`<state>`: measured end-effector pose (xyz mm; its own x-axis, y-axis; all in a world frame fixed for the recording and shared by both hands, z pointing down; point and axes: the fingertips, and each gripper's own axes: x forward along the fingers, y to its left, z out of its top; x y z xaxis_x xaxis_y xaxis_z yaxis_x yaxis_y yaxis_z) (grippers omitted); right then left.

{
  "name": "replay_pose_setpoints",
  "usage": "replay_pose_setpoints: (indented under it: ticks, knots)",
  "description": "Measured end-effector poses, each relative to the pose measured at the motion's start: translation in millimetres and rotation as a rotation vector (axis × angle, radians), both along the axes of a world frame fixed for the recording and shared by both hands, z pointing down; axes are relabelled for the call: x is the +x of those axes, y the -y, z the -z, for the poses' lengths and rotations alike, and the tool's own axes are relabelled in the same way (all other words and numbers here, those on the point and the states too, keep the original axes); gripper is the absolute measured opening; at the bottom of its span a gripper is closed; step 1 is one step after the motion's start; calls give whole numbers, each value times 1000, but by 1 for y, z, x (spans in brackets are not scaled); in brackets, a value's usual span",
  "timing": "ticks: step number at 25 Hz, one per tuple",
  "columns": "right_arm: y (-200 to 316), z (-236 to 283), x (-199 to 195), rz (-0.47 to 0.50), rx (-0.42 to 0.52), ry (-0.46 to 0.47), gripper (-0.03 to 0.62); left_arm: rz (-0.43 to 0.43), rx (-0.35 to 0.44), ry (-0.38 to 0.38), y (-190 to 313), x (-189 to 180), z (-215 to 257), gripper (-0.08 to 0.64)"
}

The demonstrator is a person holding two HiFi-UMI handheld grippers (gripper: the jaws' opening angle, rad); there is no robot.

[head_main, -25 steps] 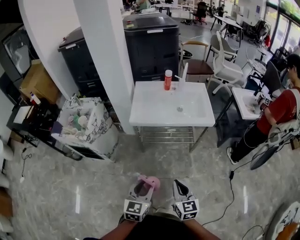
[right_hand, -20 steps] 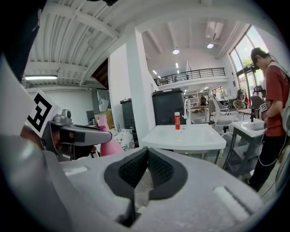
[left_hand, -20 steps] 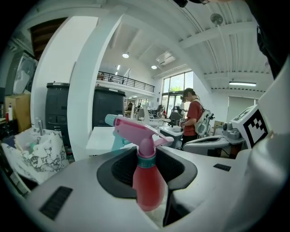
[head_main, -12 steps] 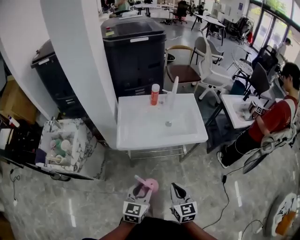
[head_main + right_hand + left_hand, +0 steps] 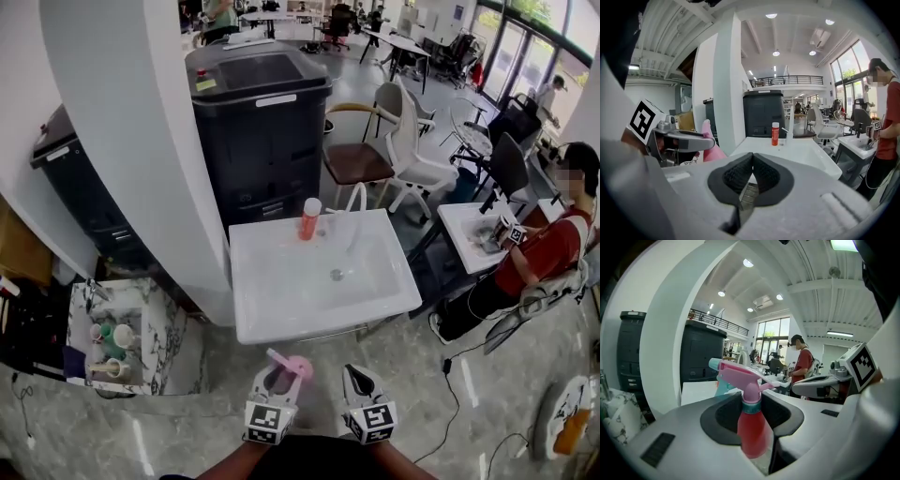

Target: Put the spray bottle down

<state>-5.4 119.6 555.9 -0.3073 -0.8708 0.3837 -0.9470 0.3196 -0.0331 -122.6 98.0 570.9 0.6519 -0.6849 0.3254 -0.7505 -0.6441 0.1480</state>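
Pink plastic trigger on a rounded, translucent red body: the one spray bottle (image 5: 752, 430) stands upright, clamped between the left gripper's (image 5: 277, 380) black padded fingers (image 5: 723, 420), held above the floor short of the white tabletop (image 5: 281, 305). Of the two grippers, the right gripper (image 5: 362, 380) has its ribbed fingers (image 5: 737, 177) pressed together, empty. One orange cylindrical bottle (image 5: 308, 219) stands on the tabletop, which lies nearer than a second ago.

spray bottle (image 5: 292, 367) closer to white sink (image 5: 281, 295); dark cabinet (image 5: 262, 141) looms larger | marbled crate (image 5: 165, 349) further left
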Motion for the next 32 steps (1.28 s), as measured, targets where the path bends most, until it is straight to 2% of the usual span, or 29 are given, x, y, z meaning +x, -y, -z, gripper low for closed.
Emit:
replay_pose_setpoints:
  ticks: [8,16,21,26,32]
  knots:
    - [45,-8,-15,-18,-19,15,-2,3,14,-5,51,-17,-5,143]
    - [82,-16,-26,27,-28,35,-2,40,-22,18,81,-26,-14,143]
    - [140,-18,-24,70,-12,64,-3,96,-10,34,130,-25,-16,143]
    - [215,-21,-19,115,-13,110,-3,138,0,85,193,-14,-22,143]
    - [283,-16,-22,244,-2,128,-2,231,-5,122,271,-6,-28,143]
